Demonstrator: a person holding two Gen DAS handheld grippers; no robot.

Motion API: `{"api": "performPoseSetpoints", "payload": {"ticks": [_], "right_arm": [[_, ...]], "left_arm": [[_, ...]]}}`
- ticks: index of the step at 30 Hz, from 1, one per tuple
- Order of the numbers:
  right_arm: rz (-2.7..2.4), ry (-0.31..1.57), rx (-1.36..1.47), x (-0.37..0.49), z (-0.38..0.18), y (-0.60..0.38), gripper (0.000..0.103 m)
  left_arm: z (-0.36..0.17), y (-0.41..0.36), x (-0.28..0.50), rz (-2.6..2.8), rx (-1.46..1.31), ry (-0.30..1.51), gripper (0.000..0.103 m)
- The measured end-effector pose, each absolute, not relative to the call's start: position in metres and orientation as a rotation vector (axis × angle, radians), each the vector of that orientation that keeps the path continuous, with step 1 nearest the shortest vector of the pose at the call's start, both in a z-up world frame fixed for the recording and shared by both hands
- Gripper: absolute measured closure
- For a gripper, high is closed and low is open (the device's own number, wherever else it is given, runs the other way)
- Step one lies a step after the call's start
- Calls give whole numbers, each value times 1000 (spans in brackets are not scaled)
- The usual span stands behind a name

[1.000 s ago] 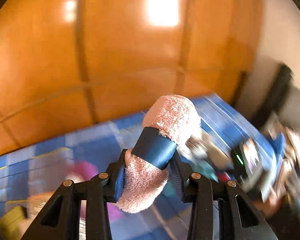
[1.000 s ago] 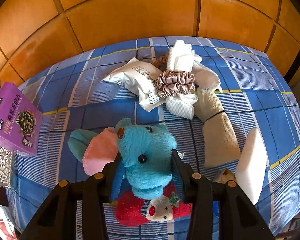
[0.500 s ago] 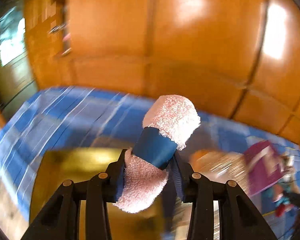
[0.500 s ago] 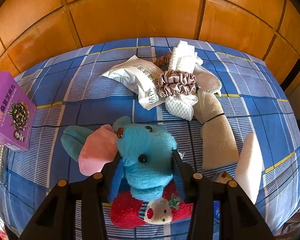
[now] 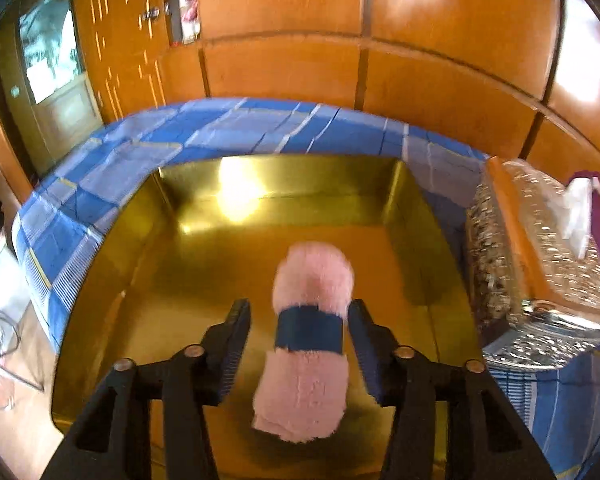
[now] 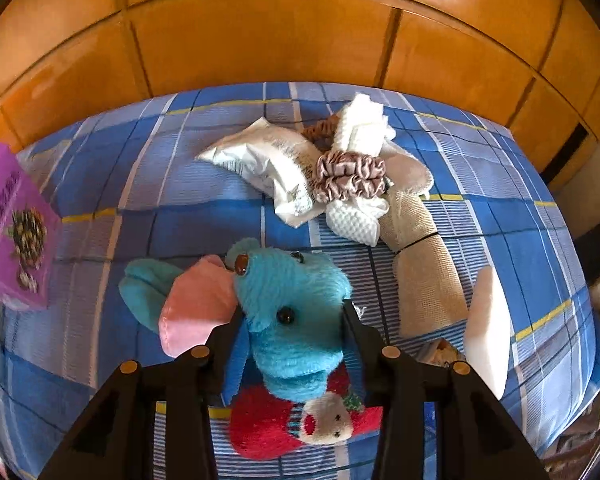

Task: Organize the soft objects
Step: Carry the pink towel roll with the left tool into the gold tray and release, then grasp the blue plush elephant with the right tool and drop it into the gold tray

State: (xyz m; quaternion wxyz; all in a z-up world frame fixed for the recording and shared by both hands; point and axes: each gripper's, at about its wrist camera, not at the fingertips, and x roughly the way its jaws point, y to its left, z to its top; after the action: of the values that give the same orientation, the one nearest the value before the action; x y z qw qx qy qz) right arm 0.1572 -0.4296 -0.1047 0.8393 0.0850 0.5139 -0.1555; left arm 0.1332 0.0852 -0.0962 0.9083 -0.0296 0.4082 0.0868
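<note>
Left claw (image 5: 300, 344): my jaws have just been opening and now stand apart, with gaps on both sides of the pink fluffy roll (image 5: 306, 344); the pads do not press on it.
Pink fluffy roll: it sits low in the centre of the left wrist view, between my left jaws, wrapped round its middle by a dark blue band (image 5: 310, 330); it is blurred, and I cannot tell whether it rests on the tray floor yet.
Gold tray (image 5: 100, 280): it fills the middle of the left view below the roll, its shiny walls rising on the far and side edges; it lies on the blue checked cloth (image 5: 172, 136).
Glittery box (image 5: 540, 264): at the right edge of the left view, just beside the tray.
Right claw (image 6: 294, 320): my jaws have just been closing and squeeze the head of the blue plush elephant (image 6: 292, 300).
Blue plush elephant: centre of the right view, its pink-lined ear (image 6: 196, 312) spread to the left.
Red plush toy (image 6: 300, 424): lower centre, under the elephant's trunk.
Soft pile: upper centre of the right view, with a white packet (image 6: 260, 160), a mauve scrunchie (image 6: 350, 176), a white waffle cloth (image 6: 356, 220) and a beige roll (image 6: 424, 280) touching one another.
White sponge (image 6: 490, 324): right of the beige roll.
Purple box (image 6: 12, 228): left edge of the right view.
</note>
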Motion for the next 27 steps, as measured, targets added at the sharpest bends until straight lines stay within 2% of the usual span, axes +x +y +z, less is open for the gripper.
{"api": "performPoseSetpoints", "payload": {"ticks": [6, 16, 22, 27], "right_arm": [[-340, 1028, 254, 171, -74, -429, 63], [-186, 872, 353, 223, 13, -385, 63], [42, 801, 301, 255, 55, -292, 63], [248, 799, 174, 264, 66, -197, 63]], "left_arm": [[-60, 76, 111, 151, 8, 716, 36], [-29, 69, 82, 131, 56, 637, 31], [-20, 70, 68, 138, 77, 602, 31], [-14, 76, 59, 151, 84, 582, 30]]}}
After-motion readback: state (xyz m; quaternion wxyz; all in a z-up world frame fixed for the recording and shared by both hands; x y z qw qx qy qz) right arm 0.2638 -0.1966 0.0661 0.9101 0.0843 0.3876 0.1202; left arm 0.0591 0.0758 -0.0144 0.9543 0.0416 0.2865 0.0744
